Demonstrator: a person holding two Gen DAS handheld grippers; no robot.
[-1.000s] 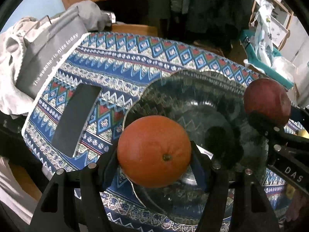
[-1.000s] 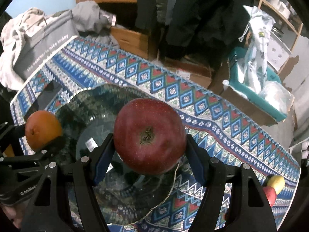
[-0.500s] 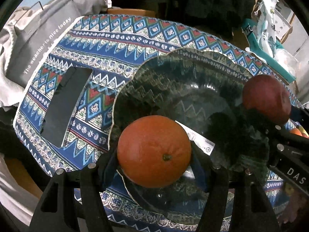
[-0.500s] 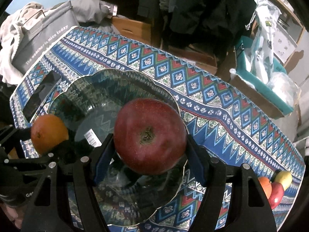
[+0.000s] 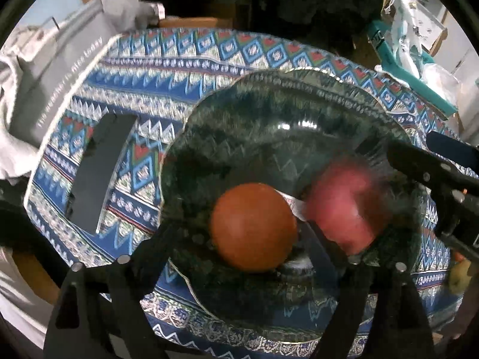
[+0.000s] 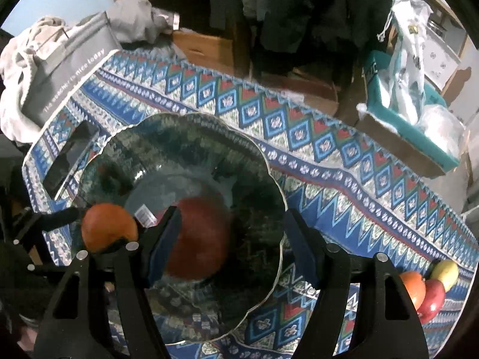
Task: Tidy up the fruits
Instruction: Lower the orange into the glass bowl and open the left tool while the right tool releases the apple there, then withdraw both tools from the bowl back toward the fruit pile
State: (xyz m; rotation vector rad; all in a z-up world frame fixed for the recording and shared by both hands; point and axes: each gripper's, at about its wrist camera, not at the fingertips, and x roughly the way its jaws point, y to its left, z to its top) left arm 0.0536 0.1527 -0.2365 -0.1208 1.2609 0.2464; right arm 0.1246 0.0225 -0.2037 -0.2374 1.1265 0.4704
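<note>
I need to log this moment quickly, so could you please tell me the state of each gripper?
Left gripper: open, holding nothing; the orange lies in the glass bowl.
Right gripper: open, holding nothing; the apple lies in the bowl too.

A patterned blue cloth (image 6: 329, 155) covers the bench. A dark phone (image 6: 70, 157) lies near its left edge, beside a grey bag (image 6: 69, 68) with white lettering and a heap of pale clothes (image 6: 18, 68). Dark coats (image 6: 299, 9) hang beyond; a teal box (image 6: 413, 125) stands far right.
</note>
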